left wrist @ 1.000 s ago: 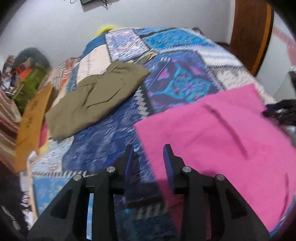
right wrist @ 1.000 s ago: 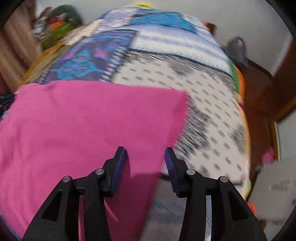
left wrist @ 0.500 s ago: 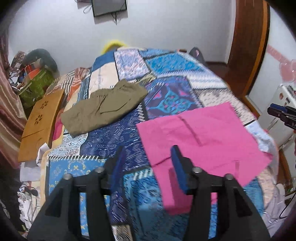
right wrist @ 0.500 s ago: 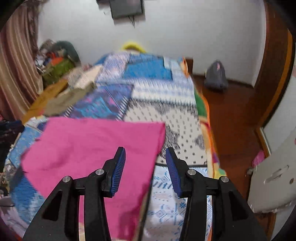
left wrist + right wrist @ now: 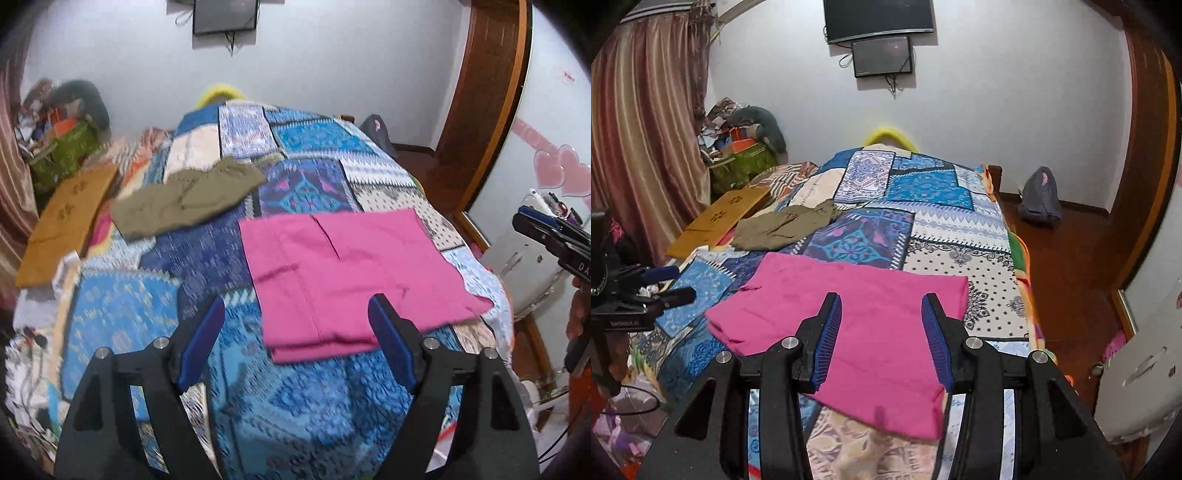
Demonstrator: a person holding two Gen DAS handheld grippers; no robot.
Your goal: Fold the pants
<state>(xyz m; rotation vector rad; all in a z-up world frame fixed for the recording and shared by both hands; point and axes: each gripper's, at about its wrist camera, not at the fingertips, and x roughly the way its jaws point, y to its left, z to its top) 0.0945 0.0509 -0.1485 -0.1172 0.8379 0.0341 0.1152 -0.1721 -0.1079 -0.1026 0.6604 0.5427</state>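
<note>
The pink pants point(image 5: 347, 273) point(image 5: 798, 288) lie folded into a flat rectangle near the front of the patchwork bed point(image 5: 303, 398) point(image 5: 960, 254). My left gripper point(image 5: 295, 314) hovers above the bed before the pants' near left corner. Its jaws are opening, wide apart, with nothing between them. My right gripper point(image 5: 882, 301) hangs over the pants' near right part, open and empty. Each gripper shows at the edge of the other's view, the left gripper point(image 5: 670, 284) at the left and the right gripper point(image 5: 524, 218) at the right.
An olive garment point(image 5: 184, 199) point(image 5: 783, 225) lies folded at the bed's back left. An orange wooden board point(image 5: 62, 221) point(image 5: 720, 218) leans along the left side. A grey backpack point(image 5: 1039, 199) sits on the wooden floor at the right, and a white appliance point(image 5: 1145, 369) stands closer.
Both grippers have lifted and drawn back from the pink pants, which stay flat on the bed. The left jaws have spread much wider.
</note>
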